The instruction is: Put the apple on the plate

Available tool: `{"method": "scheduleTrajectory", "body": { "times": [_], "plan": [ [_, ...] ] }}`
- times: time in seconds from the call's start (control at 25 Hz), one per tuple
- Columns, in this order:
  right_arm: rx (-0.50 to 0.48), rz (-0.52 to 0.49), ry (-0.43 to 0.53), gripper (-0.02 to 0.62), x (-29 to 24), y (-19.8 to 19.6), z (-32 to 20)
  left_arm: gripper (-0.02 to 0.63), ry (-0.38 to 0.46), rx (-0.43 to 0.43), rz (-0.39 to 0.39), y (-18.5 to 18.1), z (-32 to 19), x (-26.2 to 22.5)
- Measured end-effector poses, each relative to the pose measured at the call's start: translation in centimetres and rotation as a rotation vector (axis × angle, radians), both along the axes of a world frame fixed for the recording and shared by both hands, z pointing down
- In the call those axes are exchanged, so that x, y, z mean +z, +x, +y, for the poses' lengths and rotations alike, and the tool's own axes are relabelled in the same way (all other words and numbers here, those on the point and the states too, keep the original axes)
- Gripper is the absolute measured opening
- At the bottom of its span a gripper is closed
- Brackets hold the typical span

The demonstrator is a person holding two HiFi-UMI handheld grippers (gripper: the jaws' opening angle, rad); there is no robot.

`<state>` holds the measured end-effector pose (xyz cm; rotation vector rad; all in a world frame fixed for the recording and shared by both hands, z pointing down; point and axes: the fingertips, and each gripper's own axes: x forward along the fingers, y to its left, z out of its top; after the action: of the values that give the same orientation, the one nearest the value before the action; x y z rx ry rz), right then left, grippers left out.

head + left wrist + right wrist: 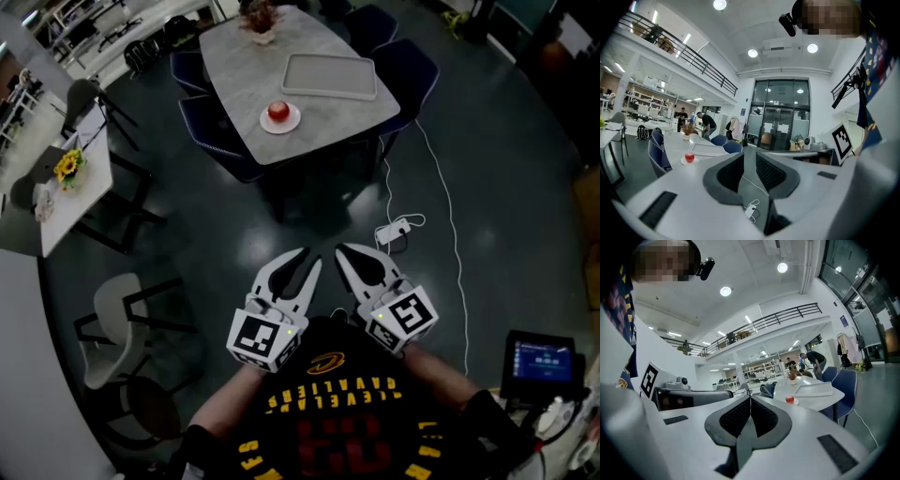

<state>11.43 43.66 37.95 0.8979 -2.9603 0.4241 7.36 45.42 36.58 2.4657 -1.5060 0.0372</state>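
In the head view the apple [278, 112] sat on the plate [266, 123] near the front edge of the bench [323, 117], beside an empty tray [330, 75]. It was well apart from the left gripper [298, 262] and the right gripper [354, 255], both of which were held low and close to the person's body over the bare floor. In the left gripper view, the left gripper [750, 157] had its fingers a narrow way apart with nothing between them; only floor and a white cable [751, 209] showed through the gap. The apple [689, 157] was small and far off to the left on its plate [683, 161]. In the right gripper view, the right gripper [750, 398] had its fingers pressed together at the tips, empty, and the apple [789, 399] on the plate [794, 402] lay far ahead to the right. Judging from this, the placing looked already done, so the sound course was to keep both grippers back from the bench and leave the fruit undisturbed. Any further reach would have called for walking up first and spreading the fingers wide well before the apple.
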Motion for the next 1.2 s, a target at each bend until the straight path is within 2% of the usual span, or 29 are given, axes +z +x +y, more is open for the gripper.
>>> {"method": "scheduleTrajectory", "body": {
  "times": [0.36, 0.48, 0.6, 0.8, 1.2],
  "plan": [
    [-0.019, 0.009, -0.057, 0.009, 2.0, 2.4, -0.7, 0.084, -0.045, -0.055, 0.002, 2.4, 0.2, 1.1],
    [-0.037, 0.006, -0.094, 0.009, 3.0, 3.3, -1.6, 0.084, -0.09, -0.089, 0.011, 2.9, -0.4, 1.9],
    [-0.05, 0.003, -0.125, 0.009, 3.7, 2.8, -2.2, 0.084, -0.126, -0.109, 0.023, 2.3, -1.2, 2.6],
    [-0.049, 0.012, -0.159, 0.009, 4.9, 1.8, -4.7, 0.084, -0.129, -0.084, 0.044, 1.6, -3.9, 3.6],
    [0.017, 0.057, -0.202, 0.009, 6.0, -2.9, -13.5, 0.084, -0.106, -0.025, 0.109, -4.1, -13.3, 4.1]
  ]
}}
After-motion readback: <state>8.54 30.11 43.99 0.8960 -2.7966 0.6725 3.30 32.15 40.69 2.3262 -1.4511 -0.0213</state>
